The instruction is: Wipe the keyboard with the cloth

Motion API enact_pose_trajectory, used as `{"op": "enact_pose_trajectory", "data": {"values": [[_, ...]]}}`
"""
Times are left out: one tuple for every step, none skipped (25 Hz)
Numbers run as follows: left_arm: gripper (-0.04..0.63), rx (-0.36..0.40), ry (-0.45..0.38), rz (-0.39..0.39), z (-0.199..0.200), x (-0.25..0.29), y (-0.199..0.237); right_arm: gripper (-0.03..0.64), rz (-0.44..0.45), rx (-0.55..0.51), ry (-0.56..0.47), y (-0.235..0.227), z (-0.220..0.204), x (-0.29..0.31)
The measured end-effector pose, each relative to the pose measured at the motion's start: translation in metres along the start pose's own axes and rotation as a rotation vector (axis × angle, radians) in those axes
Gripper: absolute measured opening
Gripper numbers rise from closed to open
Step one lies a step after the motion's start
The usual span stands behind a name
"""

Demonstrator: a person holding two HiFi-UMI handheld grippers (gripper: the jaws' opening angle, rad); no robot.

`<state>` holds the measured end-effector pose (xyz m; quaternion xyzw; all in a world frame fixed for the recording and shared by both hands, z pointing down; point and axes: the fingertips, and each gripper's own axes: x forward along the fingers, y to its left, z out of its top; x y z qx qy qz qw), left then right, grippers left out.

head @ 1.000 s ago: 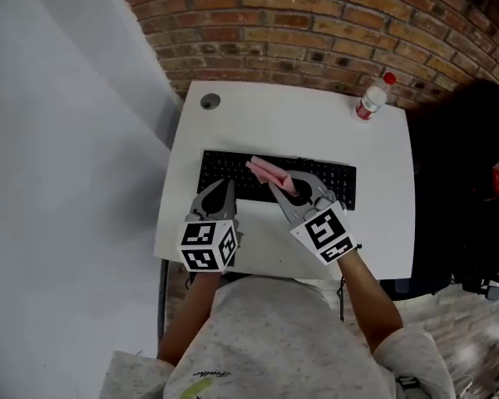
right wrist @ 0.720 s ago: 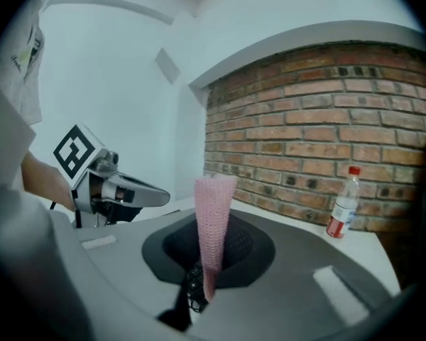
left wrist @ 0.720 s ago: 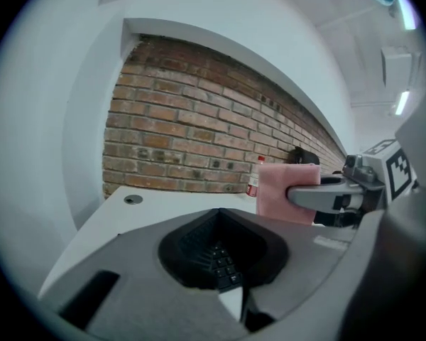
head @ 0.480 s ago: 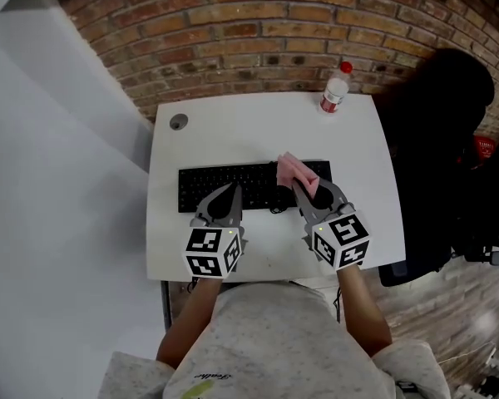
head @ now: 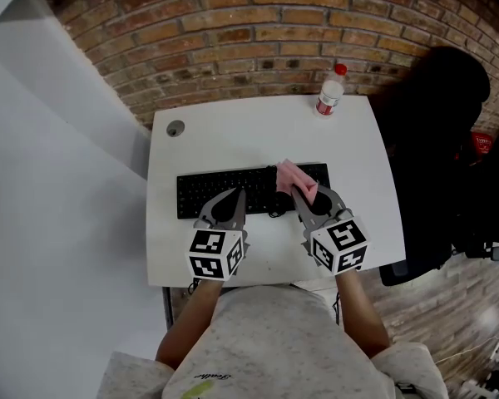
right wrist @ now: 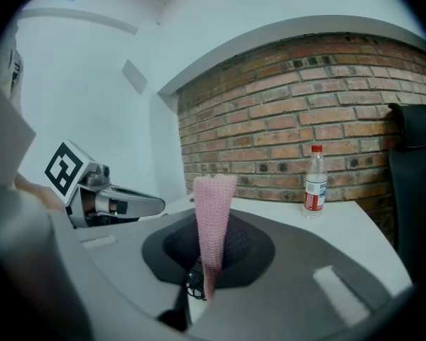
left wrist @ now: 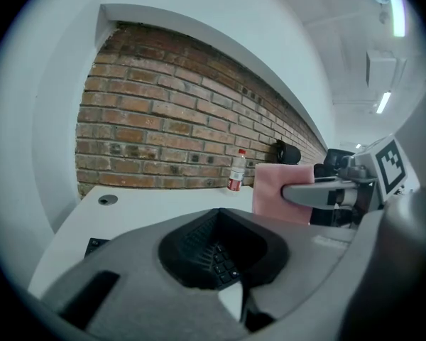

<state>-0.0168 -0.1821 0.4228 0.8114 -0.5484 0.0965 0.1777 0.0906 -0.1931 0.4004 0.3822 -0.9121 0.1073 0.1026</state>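
Tightly on cloth (right wrist: 214, 212), right claw (right wrist: 206, 286)

Office, white desk (head: 233, 131), keyboard (head: 224, 191), brick wall (head: 233, 32)

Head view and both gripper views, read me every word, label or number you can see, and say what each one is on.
No text can be read here.
Bottle: red label, print too small to read.
Keyboard: key legends too small to read.
Shirt: small print near the hem, blurred.
Marker cubes: square code patterns only, no letters.
Pink cloth: no print.
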Motion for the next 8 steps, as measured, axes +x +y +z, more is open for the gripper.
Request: {"op": "enact_pose_trajectory", "data": {"values": [[-0.005, 0.000, 0.001, -0.003, -0.0003, 0.0007, -0.0004, 0.023, -0.003, 0.000, 0.001, -0.0005, -0.0006, 0.0002], [-0.005, -0.001, 0.001, -0.005, -0.0002, 0.0012, -0.0006, 0.023, -0.004, 0.001, 0.003, -0.0009, -0.0010, 0.0005], [-0.005, -0.002, 0.001, -0.007, 0.0002, 0.0017, -0.0009, 0.023, -0.004, 0.002, 0.004, -0.0010, -0.0011, 0.0008], [-0.005, -0.003, 0.000, -0.008, 0.0006, 0.0023, -0.0011, 0.023, -0.003, 0.003, 0.004, -0.0010, -0.0012, 0.0011], [-0.005, -0.004, -0.001, -0.010, 0.0009, 0.0028, -0.0014, 0.023, -0.002, 0.004, 0.005, -0.0007, -0.0013, 0.0014], [-0.005, -0.005, -0.001, -0.011, 0.0010, 0.0032, -0.0016, 0.023, -0.001, 0.004, 0.006, -0.0004, -0.0014, 0.0017], [-0.005, -0.006, -0.001, -0.013, 0.0011, 0.0036, -0.0017, 0.023, 0.000, 0.005, 0.006, -0.0001, -0.0015, 0.0020], [-0.005, -0.008, -0.002, -0.014, 0.0011, 0.0040, -0.0017, 0.023, 0.001, 0.005, 0.006, 0.0003, -0.0015, 0.0024]]}}
